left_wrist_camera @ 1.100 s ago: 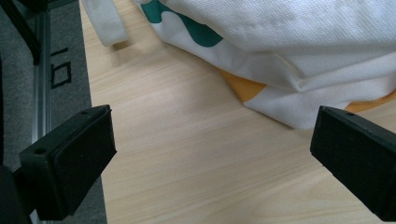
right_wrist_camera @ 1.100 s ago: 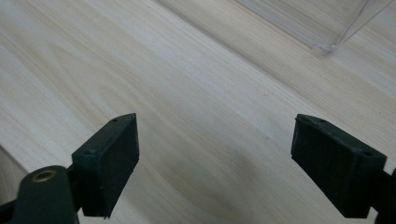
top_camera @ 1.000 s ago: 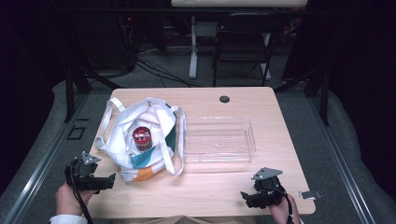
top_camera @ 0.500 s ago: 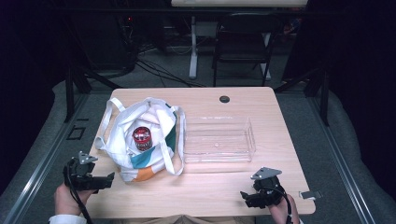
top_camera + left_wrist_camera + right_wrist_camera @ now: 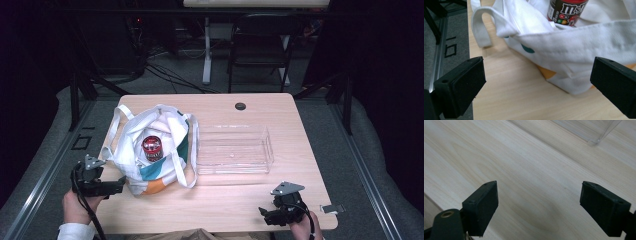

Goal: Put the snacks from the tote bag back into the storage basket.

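— Tote bag (image 5: 150, 150) first: where does it sit?

— On the left half of the wooden table (image 5: 300, 150), white cloth with teal and orange patches, slumped open. The left gripper (image 5: 117, 184) hovers just beside its near-left corner, jaws spread wide, nothing between them; in the left gripper view the bag's near wall (image 5: 579, 50) fills the gap ahead.

— And the other hand?

— The right gripper (image 5: 262, 214) is at the near-right edge of the table, jaws wide apart over bare wood, well apart from the bag.

— What's in the bag?

— A candy jar (image 5: 151, 148) with a red lid, standing upright inside.

— Farther on?

— A clear plastic tray (image 5: 235, 150) lies just right of the bag, empty. Beyond it, near the far edge, a small black round cap (image 5: 240, 106).
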